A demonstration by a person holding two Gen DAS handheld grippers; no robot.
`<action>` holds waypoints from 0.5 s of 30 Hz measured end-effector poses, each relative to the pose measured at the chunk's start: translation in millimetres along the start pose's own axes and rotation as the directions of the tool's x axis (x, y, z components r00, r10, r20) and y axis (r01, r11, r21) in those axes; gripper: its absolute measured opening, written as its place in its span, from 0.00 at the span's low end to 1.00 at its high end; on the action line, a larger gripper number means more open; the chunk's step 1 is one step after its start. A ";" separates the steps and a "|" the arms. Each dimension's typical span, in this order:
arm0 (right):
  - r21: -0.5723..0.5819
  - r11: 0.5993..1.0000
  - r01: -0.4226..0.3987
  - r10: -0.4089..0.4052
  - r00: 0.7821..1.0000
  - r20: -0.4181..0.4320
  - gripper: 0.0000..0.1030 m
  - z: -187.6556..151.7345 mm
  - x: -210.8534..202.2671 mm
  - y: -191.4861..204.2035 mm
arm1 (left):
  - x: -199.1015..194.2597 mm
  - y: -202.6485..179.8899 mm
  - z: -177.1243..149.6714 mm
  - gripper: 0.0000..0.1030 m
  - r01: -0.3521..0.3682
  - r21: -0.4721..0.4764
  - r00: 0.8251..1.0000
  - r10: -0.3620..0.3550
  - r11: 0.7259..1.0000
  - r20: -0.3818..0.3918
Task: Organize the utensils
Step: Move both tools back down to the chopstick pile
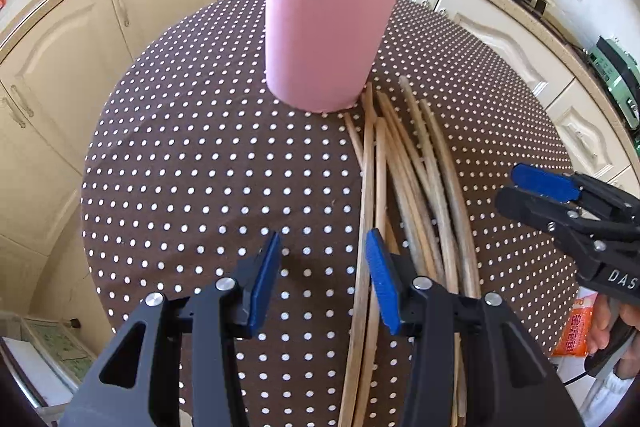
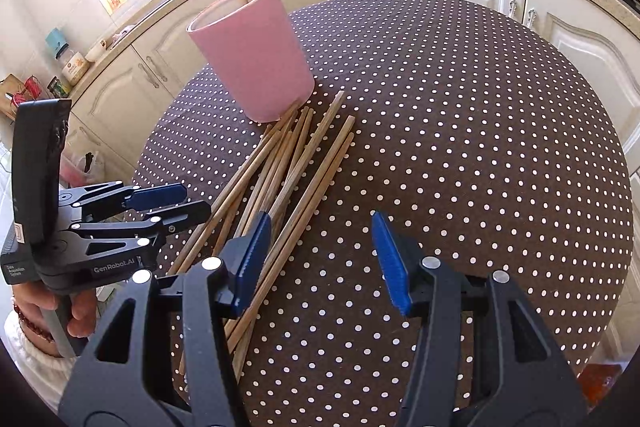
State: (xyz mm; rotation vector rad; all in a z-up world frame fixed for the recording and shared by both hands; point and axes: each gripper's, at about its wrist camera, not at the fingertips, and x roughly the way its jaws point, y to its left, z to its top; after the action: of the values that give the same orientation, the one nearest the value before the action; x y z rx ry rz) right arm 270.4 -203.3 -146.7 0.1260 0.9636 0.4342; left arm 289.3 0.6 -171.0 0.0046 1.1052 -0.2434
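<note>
**Chopsticks lie lengthwise between two empty tools**

The left tool (image 1: pixel 323 283) hangs over the near part of the dotted surface (image 1: pixel 192 163) with its jaws partly spread and nothing between them; its right pad sits at the left edge of the chopstick pile (image 1: pixel 404 187), above the outermost stick rather than around it. The pile lies loose on the cloth, its long axis running from the near edge away toward the pink cup (image 1: pixel 332 27), which stands toward the far side with two chopsticks already upright in it. The far tips of the pile stop just beside the cup's base.

The right tool (image 2: pixel 320 259) is also partly spread and empty, its left pad over the pile's right-hand sticks, bare cloth under its gap. From its view the pile (image 2: pixel 296 163) slants away to the left toward the cup (image 2: pixel 256 55).

Both tools are near the sticks' near ends, on opposite sides. The sticks run roughly along each tool's pointing line, so I judge that either need only sidestep inward to straddle one stick.
</note>
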 end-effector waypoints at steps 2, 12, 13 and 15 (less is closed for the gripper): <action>-0.002 1.000 0.001 -0.001 1.000 -0.002 0.51 2.1 1.6 0.1 | 1.4 -3.3 1.0 0.43 0.006 0.008 1.000 -0.006 1.000 -0.003; 0.011 0.999 0.037 -0.036 0.996 -0.083 0.51 15.6 16.4 -2.0 | 12.2 -15.0 18.9 0.09 -0.031 0.024 0.999 0.031 0.999 -0.027; 0.014 0.999 0.032 -0.030 0.995 -0.098 0.51 17.0 19.0 -1.9 | 12.8 -14.4 20.4 0.09 -0.023 0.021 0.999 0.023 1.000 -0.027; 0.017 0.999 0.027 -0.025 0.992 -0.123 0.50 21.5 25.0 -1.1 | 12.8 -14.4 23.3 0.09 -0.016 0.017 1.000 0.017 1.000 -0.022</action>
State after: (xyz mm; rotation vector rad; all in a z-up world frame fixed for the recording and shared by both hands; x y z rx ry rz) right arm 300.7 -192.1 -153.9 0.1045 1.0892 0.4126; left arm 312.6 -18.7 -170.1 0.0319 1.1245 -0.2385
